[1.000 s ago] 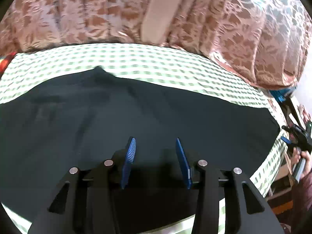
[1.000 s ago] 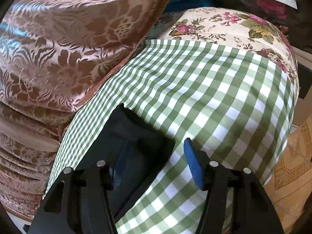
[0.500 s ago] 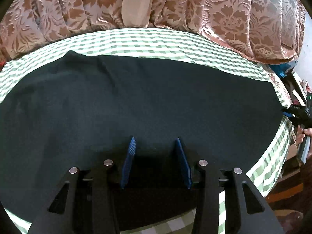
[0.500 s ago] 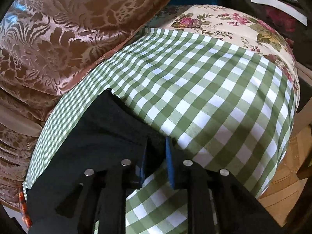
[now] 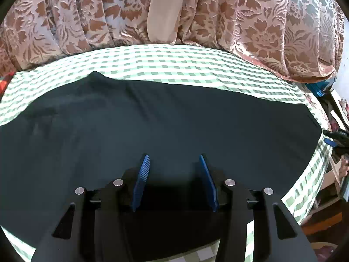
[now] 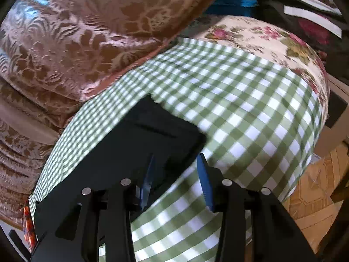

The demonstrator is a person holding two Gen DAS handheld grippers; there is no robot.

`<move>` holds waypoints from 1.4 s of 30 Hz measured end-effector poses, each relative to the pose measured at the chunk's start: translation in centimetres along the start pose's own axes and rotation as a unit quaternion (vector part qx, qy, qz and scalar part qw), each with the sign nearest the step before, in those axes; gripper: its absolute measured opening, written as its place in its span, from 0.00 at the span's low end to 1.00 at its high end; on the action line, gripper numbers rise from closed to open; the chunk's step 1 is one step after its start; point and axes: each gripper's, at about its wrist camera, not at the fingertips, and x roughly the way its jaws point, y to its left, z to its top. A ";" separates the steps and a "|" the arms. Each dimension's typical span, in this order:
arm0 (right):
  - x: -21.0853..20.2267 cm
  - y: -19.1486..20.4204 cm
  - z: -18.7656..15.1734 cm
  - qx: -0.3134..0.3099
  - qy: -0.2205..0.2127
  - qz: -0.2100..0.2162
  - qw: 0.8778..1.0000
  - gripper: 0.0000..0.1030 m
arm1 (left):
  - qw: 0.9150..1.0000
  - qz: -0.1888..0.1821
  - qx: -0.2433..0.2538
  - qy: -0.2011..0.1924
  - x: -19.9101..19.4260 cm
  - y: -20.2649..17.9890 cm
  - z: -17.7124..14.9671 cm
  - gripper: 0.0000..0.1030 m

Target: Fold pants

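Observation:
The black pants lie spread flat across the green checked cloth. My left gripper is open and empty, its blue pads just above the pants' near middle. In the right wrist view the pants' end lies on the checked cloth. My right gripper is open at that end's near corner, with the left pad over the black fabric and the right pad over the cloth. It holds nothing. The right gripper also shows at the far right of the left wrist view.
A brown floral curtain hangs close behind the surface, also seen in the right wrist view. A floral cushion lies past the cloth's end. Wooden floor lies below the right edge.
My right gripper was shut on the pants' corner half a second ago and has opened, letting the fabric lie flat. My left gripper stayed open and shifted slightly over the pants.

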 end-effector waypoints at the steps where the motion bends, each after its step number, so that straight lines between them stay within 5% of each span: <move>1: -0.1 0.5 0.0 -0.007 0.000 0.004 1.000 0.39 | 1.000 0.002 0.002 -0.001 0.0 0.1 0.1 0.45; 10: 2.6 10.1 -1.9 -0.107 0.061 0.103 0.987 0.55 | 1.000 0.010 0.010 -0.006 0.3 0.7 1.1 0.45; 21: 9.2 15.4 -2.6 -0.126 0.107 0.113 0.980 0.57 | 0.999 0.027 0.035 0.001 2.1 1.2 3.7 0.45; 27: 12.0 14.0 -2.1 -0.108 0.122 0.108 0.981 0.57 | 0.999 0.030 0.024 0.029 5.0 2.5 4.7 0.45; 34: 9.9 12.0 -1.7 -0.074 0.115 0.138 0.981 0.60 | 0.997 -0.021 -0.065 0.048 6.4 5.3 5.4 0.46; 42: 2.3 -0.2 -0.8 0.073 0.056 0.152 0.984 0.63 | 0.996 -0.018 -0.085 0.017 4.3 5.7 4.4 0.52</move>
